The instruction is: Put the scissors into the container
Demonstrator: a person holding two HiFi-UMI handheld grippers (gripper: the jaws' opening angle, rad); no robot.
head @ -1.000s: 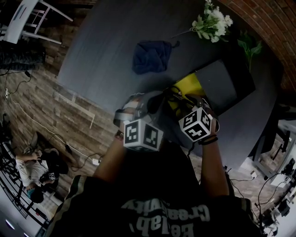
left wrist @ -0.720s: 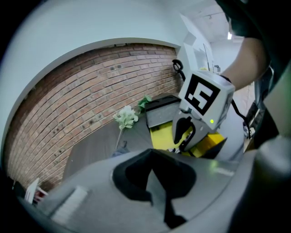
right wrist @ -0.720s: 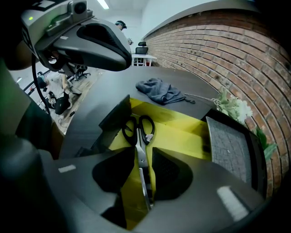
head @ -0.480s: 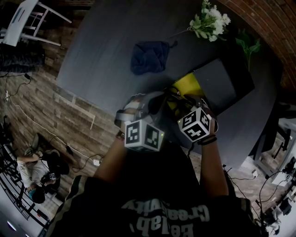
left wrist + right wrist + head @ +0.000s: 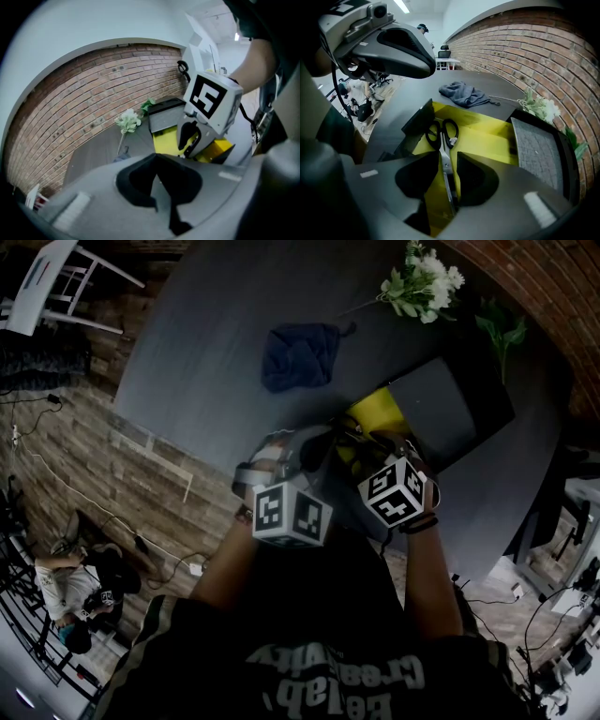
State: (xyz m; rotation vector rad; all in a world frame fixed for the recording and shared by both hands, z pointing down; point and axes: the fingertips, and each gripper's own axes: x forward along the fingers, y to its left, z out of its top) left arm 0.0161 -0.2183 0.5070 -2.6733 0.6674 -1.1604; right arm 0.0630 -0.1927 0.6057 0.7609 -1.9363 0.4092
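Right gripper view, item 1: right gripper (image 5: 447,161), jaws closed on the blades of the scissors (image 5: 443,145). The blades run straight up the narrow gap between the pads. The two black handle loops point away from the gripper.

Item 2: container (image 5: 487,140), a box with a yellow inside and dark outer walls. The scissors' handles lie over its yellow floor, towards the left wall. Whether they touch the floor cannot be told.

Item 3: lid (image 5: 539,154), dark with a grey textured lining, lying open on the container's right side.

Item 4: blue cloth (image 5: 464,95), crumpled on the table (image 5: 417,89) beyond the container and apart from it.

Item 5: white flowers (image 5: 540,108) with green leaves, lying on the table just beyond the lid, near the brick wall (image 5: 525,42).

Left gripper view, item 6: left gripper (image 5: 160,164), jaws together with nothing between them. It faces across at the right gripper's marker cube (image 5: 213,98), with the yellow of the container behind that.

Head view, item 7: both grippers side by side at the near edge of the table, the left one just left of the container, the right one over the container's near end.

Item 8: white chair (image 5: 56,277) on the floor well left of the table.
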